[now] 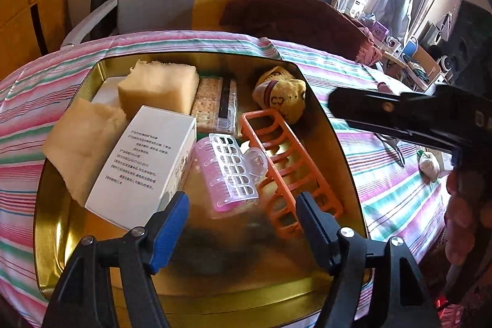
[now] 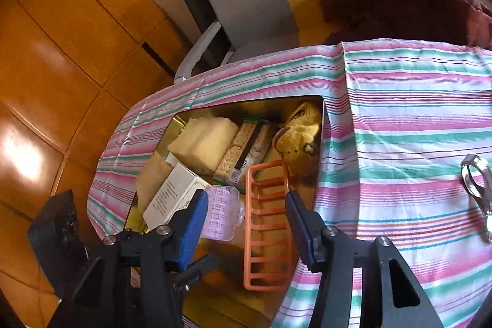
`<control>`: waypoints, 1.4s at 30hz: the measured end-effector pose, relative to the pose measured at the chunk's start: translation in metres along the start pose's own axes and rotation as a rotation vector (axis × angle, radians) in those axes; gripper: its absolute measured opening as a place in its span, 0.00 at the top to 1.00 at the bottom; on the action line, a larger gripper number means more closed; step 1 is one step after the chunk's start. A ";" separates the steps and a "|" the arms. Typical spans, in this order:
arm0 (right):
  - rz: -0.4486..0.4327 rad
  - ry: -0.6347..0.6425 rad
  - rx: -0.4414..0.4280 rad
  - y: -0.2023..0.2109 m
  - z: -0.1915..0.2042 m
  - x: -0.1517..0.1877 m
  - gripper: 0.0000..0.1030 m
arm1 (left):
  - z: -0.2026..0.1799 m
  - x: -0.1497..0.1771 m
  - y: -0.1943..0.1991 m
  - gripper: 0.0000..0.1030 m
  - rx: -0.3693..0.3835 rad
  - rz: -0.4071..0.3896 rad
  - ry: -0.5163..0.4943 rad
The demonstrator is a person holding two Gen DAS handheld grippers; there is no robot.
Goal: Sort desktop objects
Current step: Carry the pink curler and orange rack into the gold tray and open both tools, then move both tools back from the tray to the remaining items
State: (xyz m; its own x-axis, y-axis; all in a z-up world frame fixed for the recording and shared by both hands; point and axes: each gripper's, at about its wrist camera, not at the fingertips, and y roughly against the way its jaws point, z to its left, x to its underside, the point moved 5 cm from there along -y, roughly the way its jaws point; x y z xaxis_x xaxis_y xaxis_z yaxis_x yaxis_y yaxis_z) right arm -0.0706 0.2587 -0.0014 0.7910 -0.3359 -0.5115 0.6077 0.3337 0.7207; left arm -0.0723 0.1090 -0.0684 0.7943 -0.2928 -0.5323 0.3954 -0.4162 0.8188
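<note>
Left gripper (image 1: pixel 241 215) hangs wide open and empty over a gold tin (image 1: pixel 347 143), a pink hair roller (image 1: pixel 227 174) lying just beyond its fingertips, between white box (image 1: pixel 144 165) and orange rack (image 1: pixel 289 168); right gripper (image 2: pixel 246 223) also gapes, gripping nothing.

One gold metal tin (image 1: pixel 344 149) holds two pale yellow sponge pieces (image 1: pixel 160 88), one white printed cardboard box (image 1: pixel 141 165), one clear-wrapped cracker packet (image 1: pixel 215 103), one pink plastic hair roller (image 1: pixel 227 171), one orange plastic slotted rack (image 1: pixel 289 165) and one yellow knitted sock (image 1: pixel 286 97). On the striped tablecloth (image 2: pixel 399 119) outside it lies one silver metal clip (image 2: pixel 476 177).
</note>
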 end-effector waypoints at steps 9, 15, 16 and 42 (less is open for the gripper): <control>-0.042 -0.058 0.002 0.027 -0.028 0.005 0.47 | 0.001 -0.017 0.010 0.29 0.051 -0.073 0.132; -0.063 -0.109 0.041 0.046 -0.062 0.008 0.46 | -0.007 -0.024 0.019 0.28 0.014 -0.146 0.146; -0.063 -0.116 0.049 0.047 -0.067 0.009 0.46 | -0.010 -0.025 0.017 0.28 0.020 -0.144 0.144; -0.226 -0.381 0.429 0.173 -0.325 -0.038 0.38 | -0.179 -0.028 -0.021 0.28 0.151 -0.033 -0.096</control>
State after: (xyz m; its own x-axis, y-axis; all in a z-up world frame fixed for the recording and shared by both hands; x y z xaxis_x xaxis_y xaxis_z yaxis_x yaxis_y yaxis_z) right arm 0.0277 0.6155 -0.0094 0.5167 -0.6743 -0.5276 0.6120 -0.1401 0.7784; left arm -0.0206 0.2803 -0.0319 0.7314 -0.3548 -0.5824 0.3411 -0.5492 0.7629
